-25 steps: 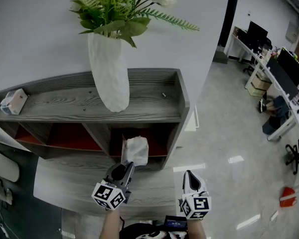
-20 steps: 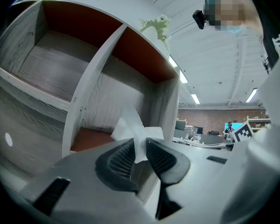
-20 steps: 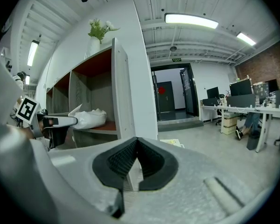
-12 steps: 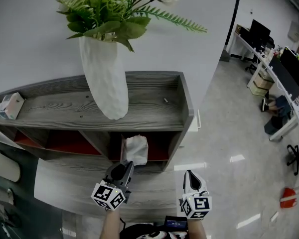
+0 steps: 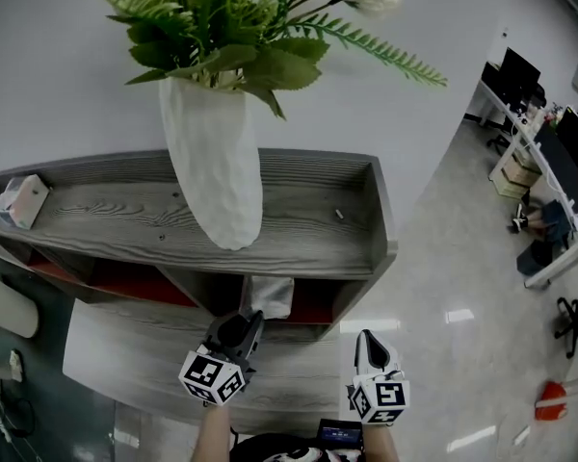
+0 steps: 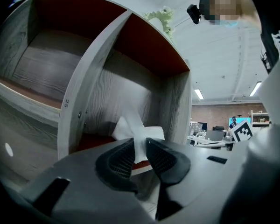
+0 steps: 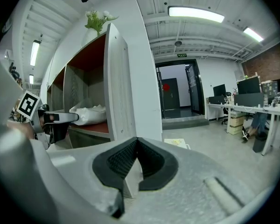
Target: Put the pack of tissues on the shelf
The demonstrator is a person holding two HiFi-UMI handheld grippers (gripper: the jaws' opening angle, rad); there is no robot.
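The white pack of tissues (image 5: 268, 296) sits in the right lower compartment of the grey wooden shelf (image 5: 299, 234), half hidden under the shelf's top board in the head view. My left gripper (image 5: 245, 323) is shut on the pack's near edge; in the left gripper view its jaws (image 6: 140, 146) pinch the white wrapper (image 6: 139, 133). In the right gripper view the pack (image 7: 89, 114) lies on the red compartment floor with the left gripper (image 7: 56, 119) at its end. My right gripper (image 5: 366, 339) hangs to the right of the shelf, shut (image 7: 136, 142) with nothing in it.
A tall white vase (image 5: 212, 166) with green leaves stands on the shelf top. A small tissue box (image 5: 21, 201) lies at its far left, a small dark object (image 5: 338, 214) near its right end. A lower wooden ledge (image 5: 125, 354) runs below. Office desks (image 5: 549, 152) stand at the right.
The pack has gone deeper into the compartment and is now more hidden under the top board. The view has shifted closer to the shelf. Both grippers keep their jaw state.
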